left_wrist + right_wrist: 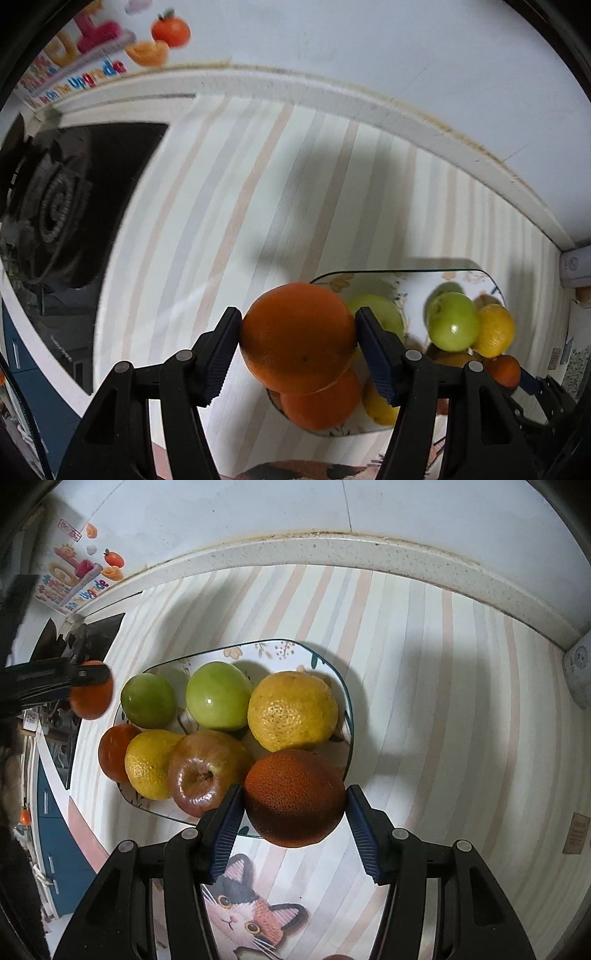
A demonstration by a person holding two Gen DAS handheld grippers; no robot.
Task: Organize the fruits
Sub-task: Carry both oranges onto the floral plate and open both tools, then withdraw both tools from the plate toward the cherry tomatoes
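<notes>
My left gripper [298, 339] is shut on an orange [298, 336] and holds it above the left end of a floral plate [413, 284]. It also shows in the right wrist view [90, 698] at the far left with its orange. My right gripper [294, 805] is shut on a darker orange [294, 797] over the plate's near right rim [349, 716]. On the plate lie two green apples [218, 696], two yellow citrus fruits [292, 710], a red apple [205, 771] and another orange [114, 751].
The plate sits on a striped mat [424, 701] with a cat picture [243, 912] at its near edge. A gas stove [62, 206] lies to the left. A white counter ledge [369, 554] and wall run behind. A white box [580, 668] stands at the right.
</notes>
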